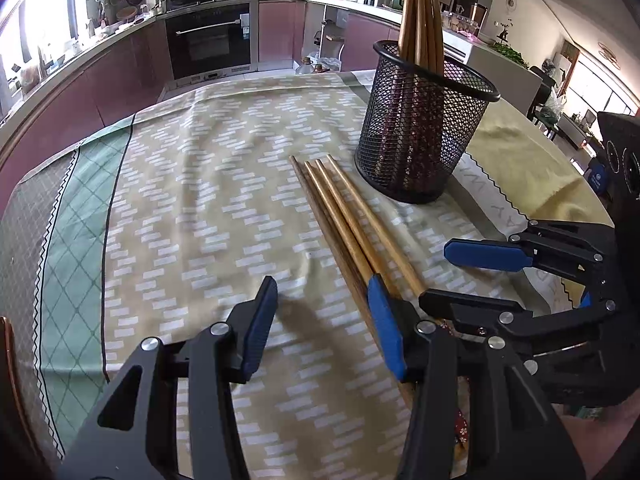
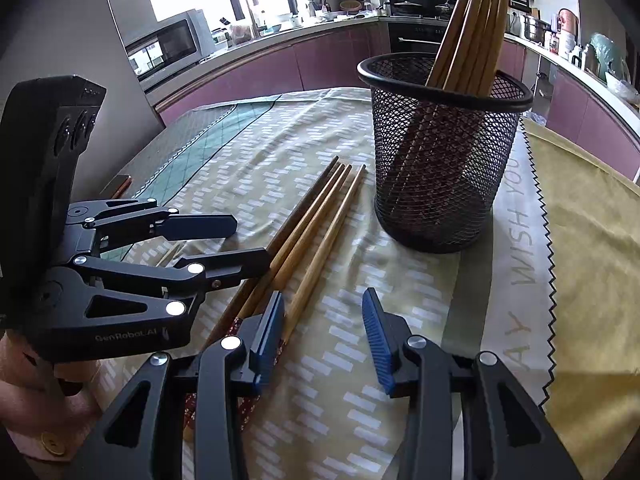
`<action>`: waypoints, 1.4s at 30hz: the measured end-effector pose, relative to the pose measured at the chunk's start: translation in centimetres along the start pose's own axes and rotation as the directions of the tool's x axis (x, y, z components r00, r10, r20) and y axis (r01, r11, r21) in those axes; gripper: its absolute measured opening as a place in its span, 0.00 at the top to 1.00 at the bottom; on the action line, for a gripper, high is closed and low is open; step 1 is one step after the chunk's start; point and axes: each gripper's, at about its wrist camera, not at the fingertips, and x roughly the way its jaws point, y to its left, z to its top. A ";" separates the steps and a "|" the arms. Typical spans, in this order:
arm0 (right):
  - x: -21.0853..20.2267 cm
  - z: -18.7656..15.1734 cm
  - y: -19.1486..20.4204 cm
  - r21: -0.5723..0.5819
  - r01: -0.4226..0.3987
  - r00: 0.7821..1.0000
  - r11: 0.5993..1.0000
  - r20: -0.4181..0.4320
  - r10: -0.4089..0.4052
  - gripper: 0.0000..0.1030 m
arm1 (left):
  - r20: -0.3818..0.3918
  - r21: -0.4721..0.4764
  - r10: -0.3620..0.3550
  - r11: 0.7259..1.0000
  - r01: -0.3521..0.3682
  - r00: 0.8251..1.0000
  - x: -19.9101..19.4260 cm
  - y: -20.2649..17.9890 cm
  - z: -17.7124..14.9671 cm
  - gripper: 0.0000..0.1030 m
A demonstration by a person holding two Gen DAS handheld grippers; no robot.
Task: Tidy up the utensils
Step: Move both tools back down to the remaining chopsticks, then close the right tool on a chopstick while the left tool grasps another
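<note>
A: Table scene. Black mesh cup (image 1: 424,120) stands upright on the patterned tablecloth (image 1: 208,200), a bunch of chopsticks inside (image 1: 422,12) sticking out the top, leaning a bit.

B: Loose ones?

A: Four chopsticks on the cloth (image 2: 308,224), side by side, touching, tips pointing toward the cup's base. One is darker than the others. They lie just beside the cup, not touching it.

B: Left gripper (image 1: 324,320)?

A: Jaws apart, nothing between them. Its right finger pad (image 1: 386,328) sits over the handle ends of the loose chopsticks; can't tell if it touches them. The other pad is over bare cloth.

B: Right gripper (image 2: 324,336)?

A: Also released, gap between the pads holds only cloth. Its left pad (image 2: 270,340) is right next to the outermost chopstick, over the red-patterned handle ends. Contact unclear.

B: Grippers relative to each other?

A: Close, side by side, both angled down at the near ends of the chopsticks. In the right wrist view the left gripper's lower finger overlaps the dark chopstick.

B: Anything else?

A: A second yellow cloth (image 2: 592,240) with a zigzag edge lies to the right of the cup. Kitchen counter (image 2: 280,36) and oven (image 1: 208,40) behind.
</note>
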 end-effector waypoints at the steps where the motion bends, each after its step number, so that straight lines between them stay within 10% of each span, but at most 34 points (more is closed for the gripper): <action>1: 0.0 0.0 0.0 0.000 0.001 1.000 1.000 0.000 -0.001 0.63 | -0.003 -0.001 -0.001 1.000 0.001 1.000 0.0 0.1 0.0 0.55; 42: 0.8 1.6 -2.0 0.118 -0.054 0.998 0.992 0.016 0.053 0.94 | -0.023 -0.080 -0.002 0.997 0.000 1.000 0.8 0.1 1.5 0.90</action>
